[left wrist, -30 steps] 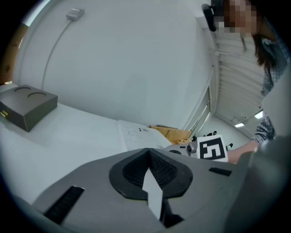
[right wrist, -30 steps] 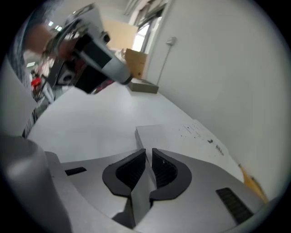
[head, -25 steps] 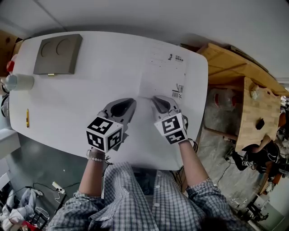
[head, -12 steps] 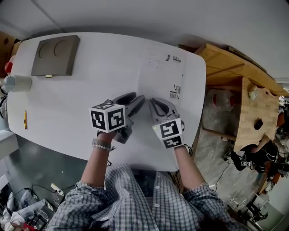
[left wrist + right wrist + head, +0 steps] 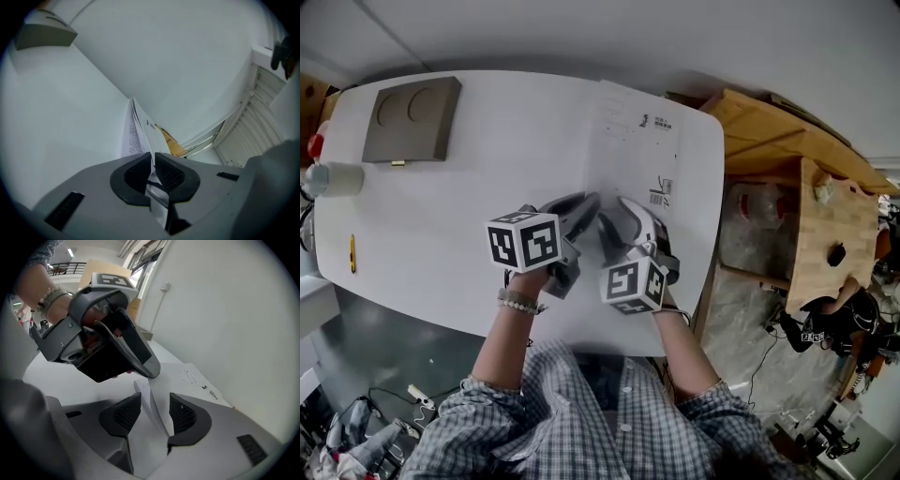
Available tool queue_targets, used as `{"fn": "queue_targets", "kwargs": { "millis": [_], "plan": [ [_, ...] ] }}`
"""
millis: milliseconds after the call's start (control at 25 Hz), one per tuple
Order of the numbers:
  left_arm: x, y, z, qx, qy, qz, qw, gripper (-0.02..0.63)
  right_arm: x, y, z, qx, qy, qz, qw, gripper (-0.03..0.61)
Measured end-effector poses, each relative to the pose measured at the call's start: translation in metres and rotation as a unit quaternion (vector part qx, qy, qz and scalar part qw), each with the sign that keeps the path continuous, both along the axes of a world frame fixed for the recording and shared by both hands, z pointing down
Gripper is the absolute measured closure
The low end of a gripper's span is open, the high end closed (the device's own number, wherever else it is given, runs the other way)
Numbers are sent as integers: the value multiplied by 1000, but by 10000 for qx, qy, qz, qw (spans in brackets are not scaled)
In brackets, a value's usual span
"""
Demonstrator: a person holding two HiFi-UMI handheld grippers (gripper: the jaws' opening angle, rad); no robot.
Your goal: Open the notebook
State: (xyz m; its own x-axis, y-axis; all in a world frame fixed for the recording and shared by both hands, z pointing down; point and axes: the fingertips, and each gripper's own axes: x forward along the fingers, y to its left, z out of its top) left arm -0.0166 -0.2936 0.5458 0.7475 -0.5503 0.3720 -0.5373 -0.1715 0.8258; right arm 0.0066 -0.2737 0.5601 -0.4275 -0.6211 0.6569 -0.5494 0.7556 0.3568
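Note:
A white notebook [image 5: 639, 141] with small black print lies on the right part of the white table [image 5: 487, 187]. One leaf [image 5: 157, 404] is lifted at its near edge. My left gripper [image 5: 589, 204] is closing, and its pads pinch that leaf [image 5: 140, 131] edge-on in the left gripper view. Just right of it, my right gripper [image 5: 617, 217] is opening. In the right gripper view the same leaf stands between the right gripper's [image 5: 154, 411] pads, which are apart from it. The left gripper's [image 5: 140, 363] tip shows just above them.
A grey-brown block [image 5: 411, 117] with two round recesses sits at the table's far left. A pale cup [image 5: 336, 178] and a yellow pen [image 5: 352, 253] lie by the left edge. Wooden benches [image 5: 806, 187] stand past the table's right edge.
My left gripper rolled and moved right, next to the right gripper, and closed on the lifted leaf. The right gripper's jaws came apart around the same leaf.

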Motion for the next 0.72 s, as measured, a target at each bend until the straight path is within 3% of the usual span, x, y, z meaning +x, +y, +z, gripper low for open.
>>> {"fn": "queue_targets", "kwargs": {
  "millis": [160, 360, 560, 720],
  "plan": [
    [5, 0, -10, 85, 101, 59, 9999, 583, 0, -14, -2, 216, -116, 311, 9992, 415],
    [-1, 3, -24, 286, -66, 110, 9995, 577, 5, -21, -3, 216, -37, 364, 9991, 524],
    [-8, 1, -29, 779, -564, 268, 9950, 577, 11, -28, -8, -167, -604, 747, 9952, 532],
    [-6, -5, -39, 992, -347, 316, 9940, 580, 14, -31, -11, -452, -1129, 1153, 9859, 535]
  ]
}}
